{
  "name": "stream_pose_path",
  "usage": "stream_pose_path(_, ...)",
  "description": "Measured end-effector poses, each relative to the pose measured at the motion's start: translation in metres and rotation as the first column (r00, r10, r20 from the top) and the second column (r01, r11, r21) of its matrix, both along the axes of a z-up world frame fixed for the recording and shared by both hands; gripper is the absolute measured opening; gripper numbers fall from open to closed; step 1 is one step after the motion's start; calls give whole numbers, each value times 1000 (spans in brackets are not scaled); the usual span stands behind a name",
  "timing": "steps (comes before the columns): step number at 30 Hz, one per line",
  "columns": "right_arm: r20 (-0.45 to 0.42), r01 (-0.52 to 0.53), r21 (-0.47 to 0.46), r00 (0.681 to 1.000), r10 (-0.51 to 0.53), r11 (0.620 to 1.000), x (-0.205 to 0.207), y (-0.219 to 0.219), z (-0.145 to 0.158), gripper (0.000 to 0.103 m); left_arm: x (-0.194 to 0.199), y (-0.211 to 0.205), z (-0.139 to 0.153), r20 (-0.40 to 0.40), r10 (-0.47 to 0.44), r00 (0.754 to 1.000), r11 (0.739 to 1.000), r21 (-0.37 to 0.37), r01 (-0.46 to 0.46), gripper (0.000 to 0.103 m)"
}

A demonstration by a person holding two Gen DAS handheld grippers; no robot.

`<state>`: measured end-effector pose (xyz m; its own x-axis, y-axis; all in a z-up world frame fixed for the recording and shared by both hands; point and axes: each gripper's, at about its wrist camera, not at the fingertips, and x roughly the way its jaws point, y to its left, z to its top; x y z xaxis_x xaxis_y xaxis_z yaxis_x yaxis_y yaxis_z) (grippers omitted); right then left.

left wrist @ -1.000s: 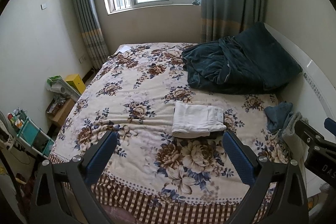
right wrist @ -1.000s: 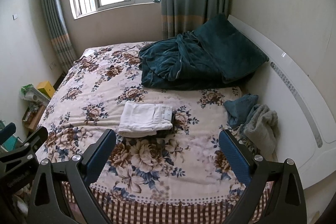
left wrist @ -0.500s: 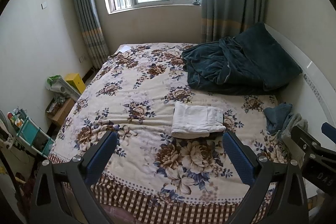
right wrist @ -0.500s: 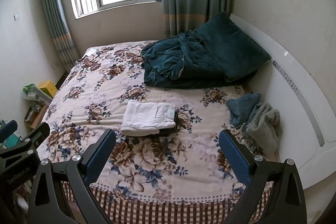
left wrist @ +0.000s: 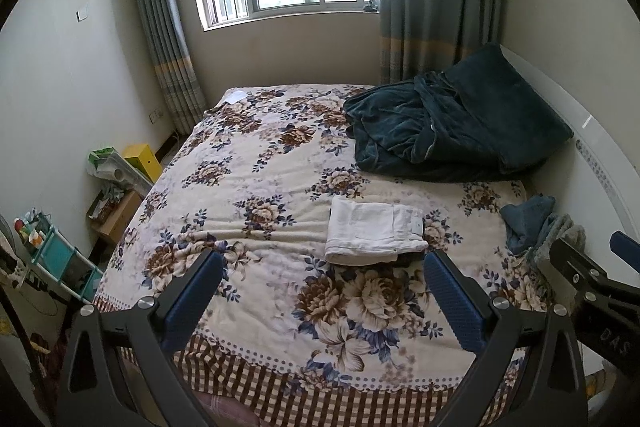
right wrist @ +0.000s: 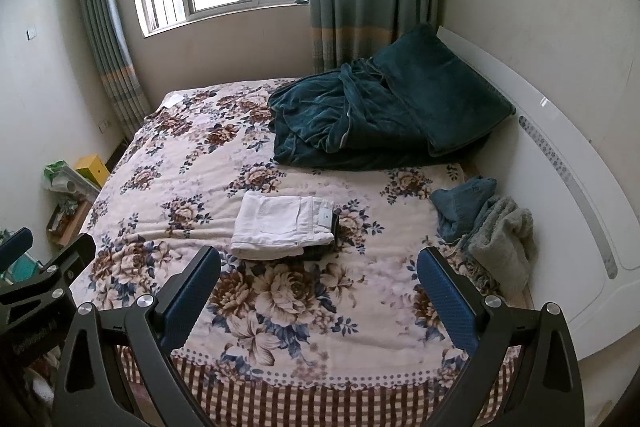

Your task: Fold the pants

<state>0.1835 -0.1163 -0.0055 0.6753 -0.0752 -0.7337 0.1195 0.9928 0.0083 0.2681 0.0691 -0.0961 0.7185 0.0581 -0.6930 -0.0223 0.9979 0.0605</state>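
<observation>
White pants (left wrist: 374, 229) lie folded into a neat rectangle on the floral bedspread (left wrist: 260, 187), on top of a dark folded garment that peeks out at the near right edge (right wrist: 320, 251). They also show in the right wrist view (right wrist: 282, 225). My left gripper (left wrist: 320, 297) is open and empty, held back above the near edge of the bed. My right gripper (right wrist: 318, 293) is open and empty too, beside it. Neither touches the pants.
A dark teal blanket (left wrist: 452, 131) is heaped at the far right of the bed. A blue cloth (right wrist: 464, 203) and a grey towel (right wrist: 502, 243) lie by the white headboard (right wrist: 560, 187). Boxes and a shelf (left wrist: 60, 255) stand on the floor at left.
Both grippers have drifted slightly back and up from the bed. The pants have not moved.
</observation>
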Motion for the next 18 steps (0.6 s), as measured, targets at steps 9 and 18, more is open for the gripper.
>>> stream_pose_path(9, -3, -1, 1, 1000, 1, 1000, -1, 1, 0, 101, 1, -3, 1, 6, -27, 1000, 1000, 9, 27, 103)
stream_pose_path(18, 1, -3, -7, 1000, 3, 1000, 0, 4, 1, 101, 2, -4, 3, 5, -38, 999, 999, 11, 38, 103)
